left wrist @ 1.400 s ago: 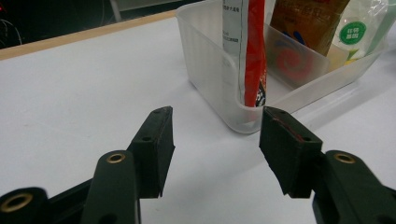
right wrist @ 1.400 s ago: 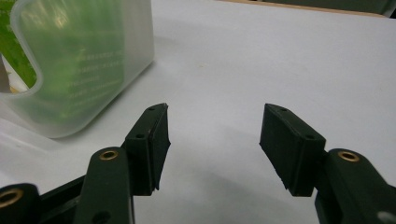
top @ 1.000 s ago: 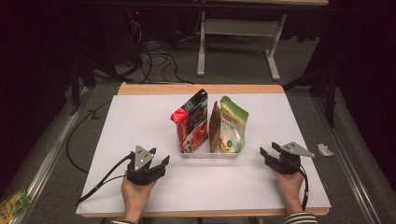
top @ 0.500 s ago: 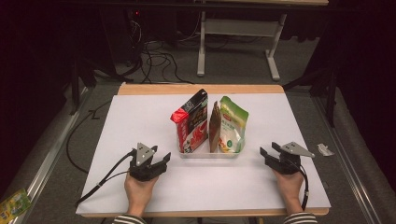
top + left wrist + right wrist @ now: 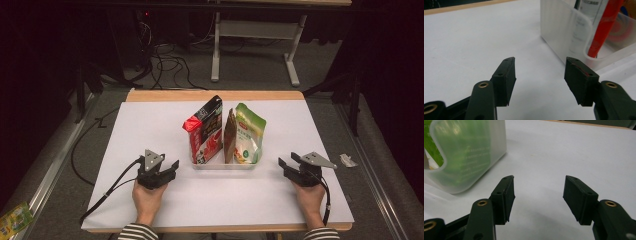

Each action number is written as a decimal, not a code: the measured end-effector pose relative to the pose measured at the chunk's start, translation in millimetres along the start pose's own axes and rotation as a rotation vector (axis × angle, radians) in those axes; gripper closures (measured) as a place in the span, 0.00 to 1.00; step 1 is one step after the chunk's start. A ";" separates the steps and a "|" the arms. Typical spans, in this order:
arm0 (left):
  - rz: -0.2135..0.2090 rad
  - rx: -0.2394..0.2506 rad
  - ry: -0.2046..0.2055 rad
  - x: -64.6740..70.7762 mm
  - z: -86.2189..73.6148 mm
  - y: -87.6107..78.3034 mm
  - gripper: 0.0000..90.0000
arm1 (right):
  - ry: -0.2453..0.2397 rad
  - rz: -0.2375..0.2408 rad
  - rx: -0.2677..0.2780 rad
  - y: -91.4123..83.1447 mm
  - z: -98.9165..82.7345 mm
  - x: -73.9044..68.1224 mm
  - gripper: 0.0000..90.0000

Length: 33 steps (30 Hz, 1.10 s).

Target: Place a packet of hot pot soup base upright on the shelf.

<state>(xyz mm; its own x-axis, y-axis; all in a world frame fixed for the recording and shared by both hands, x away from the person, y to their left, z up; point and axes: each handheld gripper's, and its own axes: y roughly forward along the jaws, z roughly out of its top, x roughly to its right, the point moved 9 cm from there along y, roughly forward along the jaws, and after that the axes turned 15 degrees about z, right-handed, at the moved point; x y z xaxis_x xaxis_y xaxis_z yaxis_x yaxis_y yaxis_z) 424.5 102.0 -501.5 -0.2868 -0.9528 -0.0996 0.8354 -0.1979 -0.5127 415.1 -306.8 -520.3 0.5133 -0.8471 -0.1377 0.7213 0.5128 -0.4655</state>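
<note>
A clear plastic bin (image 5: 225, 164) stands at the middle of the white table (image 5: 150, 120). Upright in it are a red and black pouch (image 5: 206, 131), a thin brown packet (image 5: 230, 136) and a green pouch (image 5: 248, 135). My left gripper (image 5: 172, 166) rests on the table left of the bin, open and holding nothing; the bin's frosted wall (image 5: 564, 32) and the red pouch (image 5: 602, 30) show ahead to its right. My right gripper (image 5: 283, 165) rests right of the bin, open and holding nothing, with the bin wall (image 5: 474, 157) and green pouch (image 5: 434, 147) ahead to its left.
A small crumpled wrapper (image 5: 347, 160) lies off the table's right edge. A green packet (image 5: 12, 220) lies on the floor at the lower left. Cables (image 5: 165, 55) and a table frame (image 5: 255, 45) stand behind the table. The left gripper's cable (image 5: 107, 192) trails off the front left.
The left hand and its gripper have shifted slightly forward and right. The right gripper and the pouches have not moved.
</note>
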 end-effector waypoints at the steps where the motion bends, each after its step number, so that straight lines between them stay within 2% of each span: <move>1: 0.000 -0.003 -0.004 -0.9 -0.9 2.4 0.47 | -0.001 0.001 -0.001 0.0 0.0 0.0 0.47; 7: 0.010 -0.010 0.013 -6.1 -2.3 11.6 0.47 | -0.006 0.002 -0.001 0.3 0.2 0.3 0.47; 15: 0.001 -0.041 -0.005 -4.5 -6.9 23.6 0.47 | -0.004 0.003 -0.001 0.3 0.1 0.4 0.47; 33: 0.006 -0.033 -0.007 -4.5 -10.5 38.0 0.45 | -0.003 0.000 -0.001 0.1 0.0 0.4 0.47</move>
<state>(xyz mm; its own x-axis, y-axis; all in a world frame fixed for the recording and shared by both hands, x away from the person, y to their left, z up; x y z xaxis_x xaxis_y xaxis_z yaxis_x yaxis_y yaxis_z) 452.6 101.1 -529.5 -0.2784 -0.9556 -0.0963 0.8211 -0.1848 -0.5400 415.3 -307.1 -520.4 0.5146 -0.8467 -0.1352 0.7209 0.5127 -0.4664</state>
